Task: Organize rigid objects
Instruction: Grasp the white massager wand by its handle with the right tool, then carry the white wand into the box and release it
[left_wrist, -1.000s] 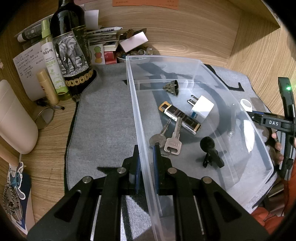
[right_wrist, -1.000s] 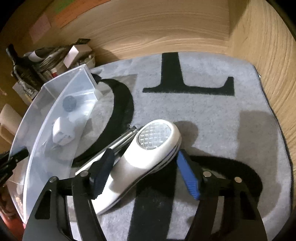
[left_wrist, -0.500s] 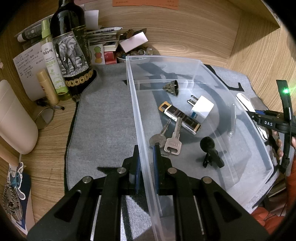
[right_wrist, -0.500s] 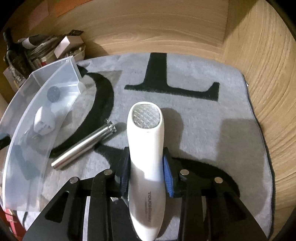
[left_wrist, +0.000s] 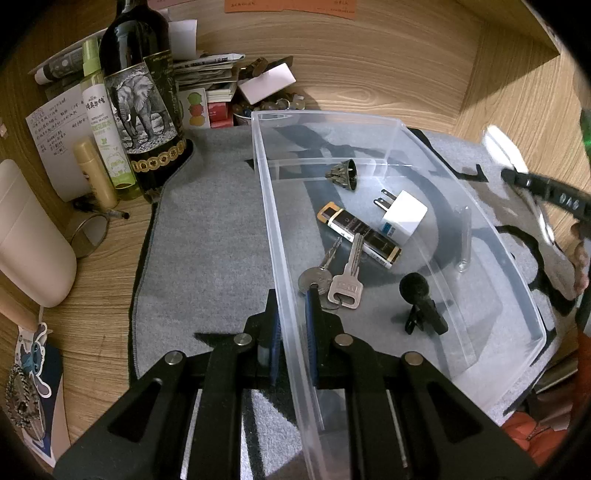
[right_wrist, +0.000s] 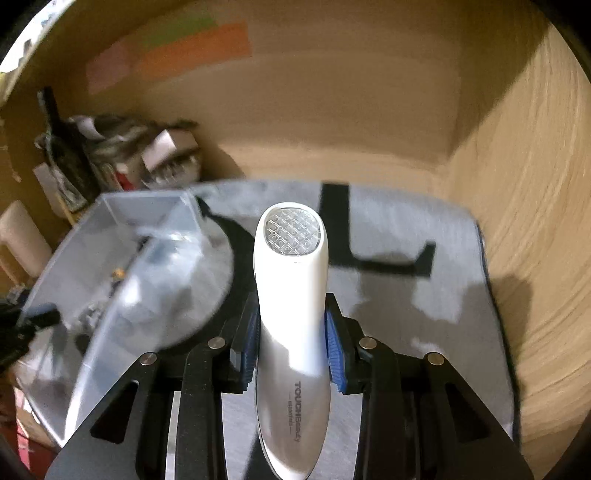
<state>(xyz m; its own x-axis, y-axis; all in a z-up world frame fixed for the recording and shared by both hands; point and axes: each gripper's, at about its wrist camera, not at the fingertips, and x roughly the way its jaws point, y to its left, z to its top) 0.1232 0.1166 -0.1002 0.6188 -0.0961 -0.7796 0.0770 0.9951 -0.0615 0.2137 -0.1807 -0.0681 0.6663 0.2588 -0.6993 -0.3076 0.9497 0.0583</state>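
My left gripper (left_wrist: 293, 328) is shut on the near left wall of a clear plastic bin (left_wrist: 275, 236) that rests on a grey mat. In the bin lie two keys (left_wrist: 334, 282), a black and gold lighter (left_wrist: 360, 234), a white plug adapter (left_wrist: 404, 216), a small bell (left_wrist: 343, 175) and a black clip microphone (left_wrist: 419, 301). My right gripper (right_wrist: 291, 350) is shut on a white handheld beauty device (right_wrist: 291, 295) and holds it lifted above the mat, to the right of the bin (right_wrist: 110, 280). The right gripper also shows in the left wrist view (left_wrist: 546, 192).
A dark wine bottle (left_wrist: 142, 96), a green spray bottle (left_wrist: 105, 122), a small tube (left_wrist: 94, 171), papers and small boxes crowd the back left. A cream container (left_wrist: 27, 236) stands at the left. Wooden walls close the back and right. A metal cylinder (left_wrist: 464, 240) lies beyond the bin's right wall.
My right gripper closed on the white device, then lifted it off the mat and up beside the bin. The left gripper and the bin have not moved.
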